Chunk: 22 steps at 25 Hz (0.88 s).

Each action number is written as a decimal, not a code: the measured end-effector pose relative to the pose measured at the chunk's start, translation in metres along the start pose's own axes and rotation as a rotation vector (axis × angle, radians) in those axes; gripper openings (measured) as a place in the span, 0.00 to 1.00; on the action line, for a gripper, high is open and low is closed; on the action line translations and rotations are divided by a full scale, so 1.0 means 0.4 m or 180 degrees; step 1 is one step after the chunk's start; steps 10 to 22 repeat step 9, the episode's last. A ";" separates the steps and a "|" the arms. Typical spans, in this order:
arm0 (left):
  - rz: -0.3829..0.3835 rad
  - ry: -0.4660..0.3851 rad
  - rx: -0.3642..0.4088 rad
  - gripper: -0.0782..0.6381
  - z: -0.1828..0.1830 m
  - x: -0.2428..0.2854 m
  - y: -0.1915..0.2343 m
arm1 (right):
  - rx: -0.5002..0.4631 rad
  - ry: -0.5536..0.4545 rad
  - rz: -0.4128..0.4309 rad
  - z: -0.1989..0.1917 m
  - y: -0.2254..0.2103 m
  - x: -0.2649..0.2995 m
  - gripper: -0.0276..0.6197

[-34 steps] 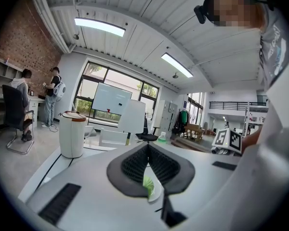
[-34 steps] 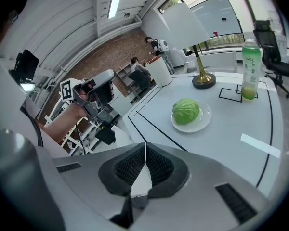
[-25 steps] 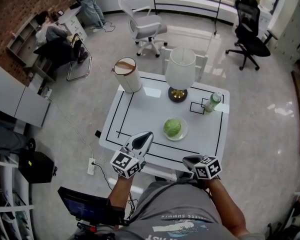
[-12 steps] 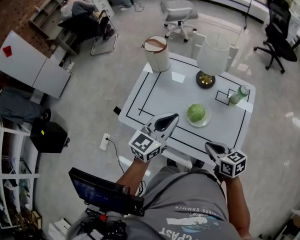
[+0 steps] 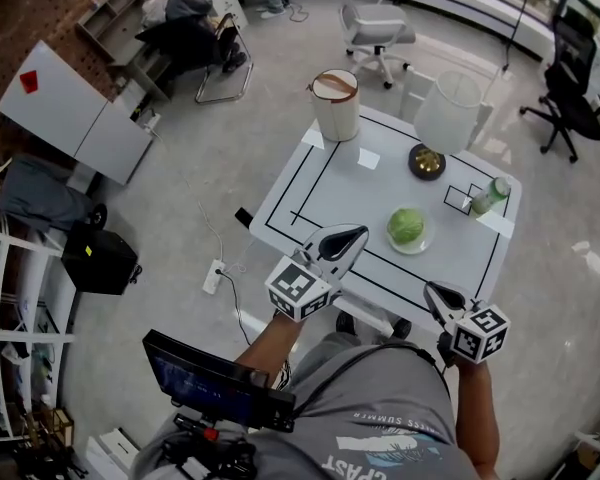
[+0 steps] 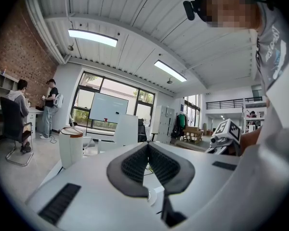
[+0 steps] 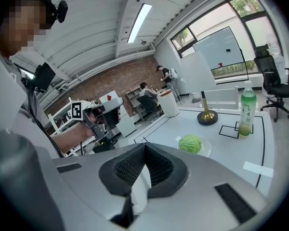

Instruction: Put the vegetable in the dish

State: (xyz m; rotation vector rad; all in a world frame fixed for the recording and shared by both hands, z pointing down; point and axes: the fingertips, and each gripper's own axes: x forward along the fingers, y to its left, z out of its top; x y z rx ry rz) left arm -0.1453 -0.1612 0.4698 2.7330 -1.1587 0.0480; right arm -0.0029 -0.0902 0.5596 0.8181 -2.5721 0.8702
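Note:
A green cabbage [image 5: 406,225] lies in a shallow clear dish [image 5: 421,244] on the white table [image 5: 360,193], right of its middle. The right gripper view also shows the cabbage [image 7: 190,143] in its dish [image 7: 206,147]. My left gripper [image 5: 352,234] hangs over the table's near edge, shut and holding nothing. My right gripper [image 5: 430,288] is off the near edge, short of the dish, also shut and empty. In each gripper view the pads meet at the tips, left gripper [image 6: 147,145] and right gripper [image 7: 145,145].
On the table's far side stand a white lamp [image 5: 447,113] on a brass base [image 5: 427,161], a green bottle [image 5: 490,196] in a marked square, and a white cylinder bin [image 5: 335,103]. Office chairs [image 5: 375,28] and seated people [image 5: 185,8] are beyond. A tablet [image 5: 215,383] sits near my waist.
The head view has swung, so the table now sits higher and further right. Both grippers stay shut at the near edge. The right one has drawn back off the table. The cabbage has not moved.

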 end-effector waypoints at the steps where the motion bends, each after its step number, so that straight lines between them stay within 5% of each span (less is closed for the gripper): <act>1: -0.0003 -0.0003 0.0000 0.12 0.001 -0.005 0.000 | -0.0001 -0.0005 -0.0003 0.001 0.006 0.001 0.05; 22: -0.0058 0.0001 -0.0014 0.12 -0.012 -0.050 -0.006 | 0.0039 -0.0030 -0.0064 -0.027 0.045 0.000 0.05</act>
